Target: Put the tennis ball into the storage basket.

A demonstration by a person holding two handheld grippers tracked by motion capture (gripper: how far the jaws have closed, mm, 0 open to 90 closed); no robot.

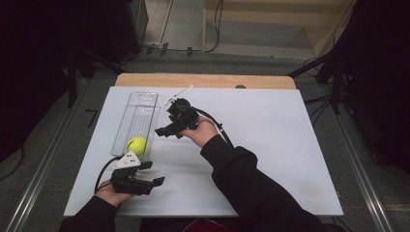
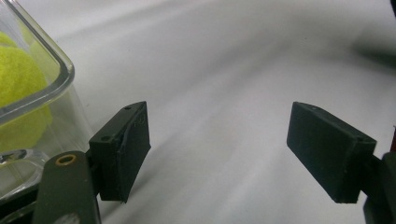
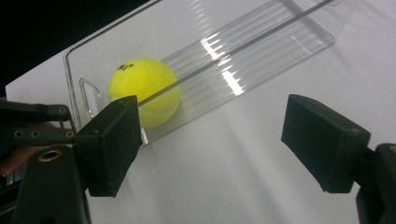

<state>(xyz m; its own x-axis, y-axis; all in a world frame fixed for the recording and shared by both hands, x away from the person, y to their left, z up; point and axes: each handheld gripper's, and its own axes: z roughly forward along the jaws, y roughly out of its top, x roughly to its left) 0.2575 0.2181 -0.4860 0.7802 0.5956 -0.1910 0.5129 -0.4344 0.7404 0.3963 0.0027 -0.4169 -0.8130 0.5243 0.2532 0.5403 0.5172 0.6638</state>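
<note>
Tray: clear plastic tray (image 1: 137, 113), long and narrow, lying flat on the white table (image 1: 270, 145), left of the table's middle.
Tray contents: one yellow tennis ball (image 1: 137, 145), at the tray's near end, against the end wall; the rest of the tray floor is bare ribbed plastic.
Right gripper (image 1: 162, 131): held just right of the tray, beside its middle, jaws pointing toward the tray. In the right gripper view the jaws stand apart with only table between them; nothing held, nothing touched.
Left gripper (image 1: 155, 174): just off the tray's near end, close to the ball. Jaws wide apart, bare table between them; the tray's corner sits beside its left jaw, contact not clear.
Open room: right of the tray the table is bare out to its right edge; the tray's far end lies near the table's far edge.
</note>
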